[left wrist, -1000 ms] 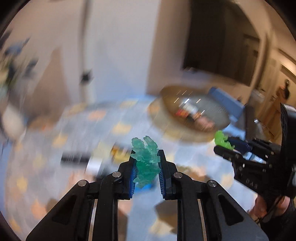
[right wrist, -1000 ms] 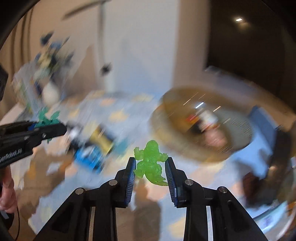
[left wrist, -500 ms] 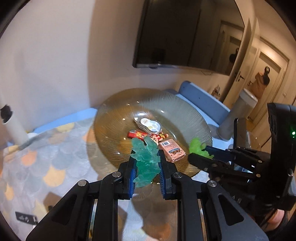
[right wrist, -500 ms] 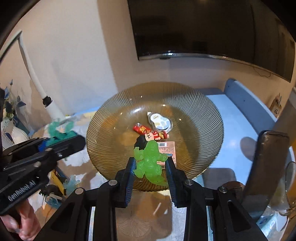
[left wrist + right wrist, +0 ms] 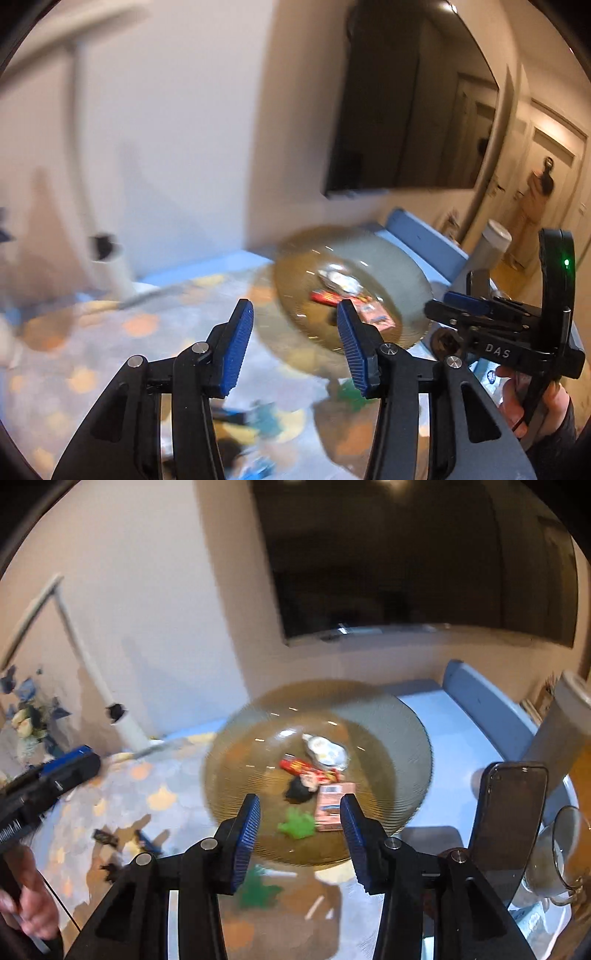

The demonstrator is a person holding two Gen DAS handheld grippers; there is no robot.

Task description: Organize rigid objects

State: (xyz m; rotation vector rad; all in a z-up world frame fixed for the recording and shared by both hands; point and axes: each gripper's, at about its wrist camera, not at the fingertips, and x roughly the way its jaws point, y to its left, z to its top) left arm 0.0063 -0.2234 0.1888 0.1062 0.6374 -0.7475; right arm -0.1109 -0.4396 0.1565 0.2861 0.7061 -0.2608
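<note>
Moments after release, both tools, left [image 5: 295, 341] and right [image 5: 300, 825], had just opened, empty; a green figure [image 5: 297, 823] lay in the glass dish [image 5: 406, 716], leaving the tabletop's [image 5: 122, 794] scattered toys to fetch next.

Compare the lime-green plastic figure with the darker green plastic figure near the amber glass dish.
The lime-green plastic figure lies inside the amber glass dish; the darker green plastic figure lies on the tablecloth outside its near rim. The first looks bright, the second duller. Both lie loose, ungripped.
</note>
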